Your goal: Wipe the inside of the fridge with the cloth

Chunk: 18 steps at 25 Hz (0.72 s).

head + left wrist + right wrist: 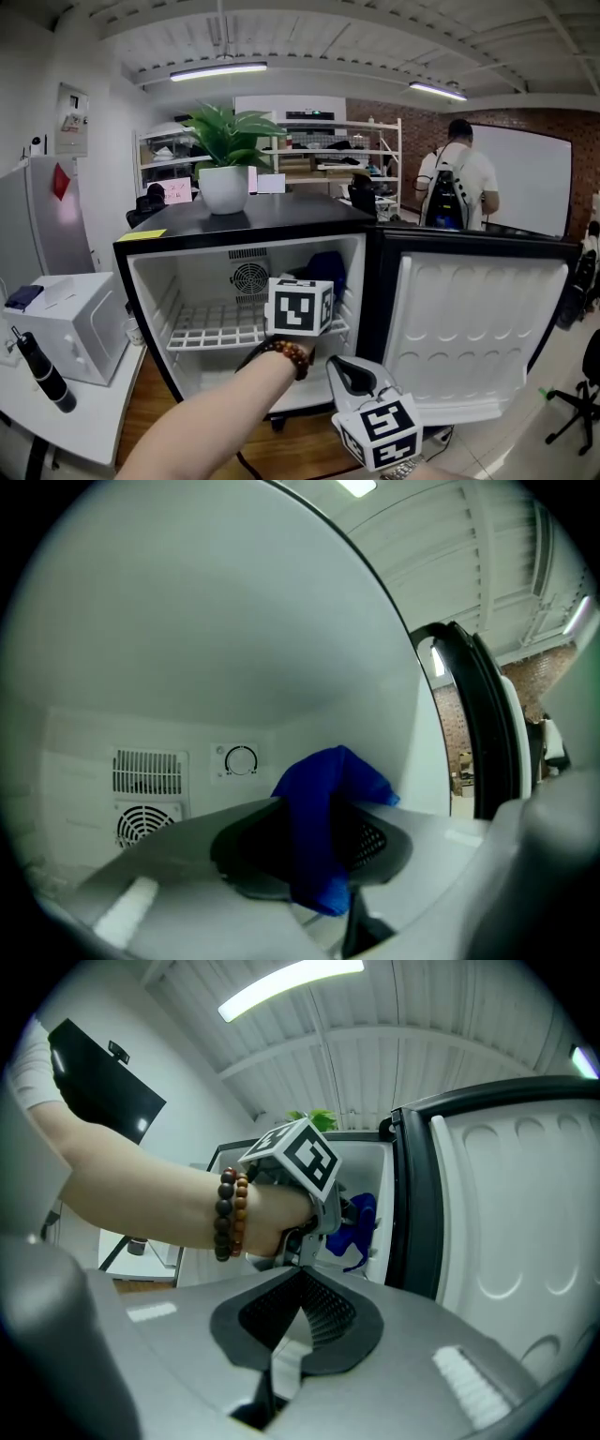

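A small black fridge (150, 281) with a white plastic interior stood open, its moulded white door (473, 319) swung wide to the right. The person's bare left forearm (216, 412), ringed by a brown bead bracelet (286, 354), reached level into the upper compartment. There the left gripper (314, 846) was clamped on a crumpled blue cloth (328, 799), held above the white wire shelf (216, 328) and close to the right inner wall. The cloth hung in front of the rear wall, to the right of its round fan vent (148, 825). In the head view the gripper's white marker cube (300, 307) hid the jaws. The right gripper (295, 1321) hovered outside, low before the door, jaws clenched together on nothing. A green potted plant (228, 159) sat on the fridge top; a person wearing a backpack (457, 187) stood well behind.
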Tool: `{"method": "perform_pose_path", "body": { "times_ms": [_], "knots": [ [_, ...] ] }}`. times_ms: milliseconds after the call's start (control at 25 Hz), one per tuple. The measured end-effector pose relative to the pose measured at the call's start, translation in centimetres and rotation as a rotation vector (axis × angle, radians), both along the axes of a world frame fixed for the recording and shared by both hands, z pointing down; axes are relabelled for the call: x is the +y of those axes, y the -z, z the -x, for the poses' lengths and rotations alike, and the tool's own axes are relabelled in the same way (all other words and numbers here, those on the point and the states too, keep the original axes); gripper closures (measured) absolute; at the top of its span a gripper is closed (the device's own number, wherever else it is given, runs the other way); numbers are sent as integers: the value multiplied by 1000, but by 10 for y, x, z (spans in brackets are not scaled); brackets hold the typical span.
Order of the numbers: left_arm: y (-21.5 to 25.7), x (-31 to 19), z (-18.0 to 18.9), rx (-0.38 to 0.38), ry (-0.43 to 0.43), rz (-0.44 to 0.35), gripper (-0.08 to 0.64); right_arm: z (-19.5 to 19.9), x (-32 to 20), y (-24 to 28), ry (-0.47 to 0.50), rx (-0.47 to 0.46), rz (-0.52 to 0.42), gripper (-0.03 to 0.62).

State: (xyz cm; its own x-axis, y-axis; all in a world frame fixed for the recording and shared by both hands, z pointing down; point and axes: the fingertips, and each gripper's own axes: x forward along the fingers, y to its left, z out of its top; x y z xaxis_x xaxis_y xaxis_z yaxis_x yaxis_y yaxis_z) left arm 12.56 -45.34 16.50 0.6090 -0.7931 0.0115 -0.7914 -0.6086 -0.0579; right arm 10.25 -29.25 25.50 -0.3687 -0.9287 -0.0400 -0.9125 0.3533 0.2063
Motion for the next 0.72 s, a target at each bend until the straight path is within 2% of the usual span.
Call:
{"method": "perform_pose_path", "body": {
  "times_ms": [120, 480, 600, 720],
  "knots": [
    [-7, -10, -3, -28, 32, 22, 448, -2, -3, 0, 1, -1, -3, 591],
    [-4, -39, 5, -80, 155, 17, 462, -4, -13, -1, 4, -6, -7, 591],
    [1, -48, 6, -77, 189, -1, 462, -5, -14, -3, 2, -8, -4, 591],
    [9, -55, -5, -37, 182, -34, 462, -9, -16, -4, 1, -14, -3, 591]
  ]
}}
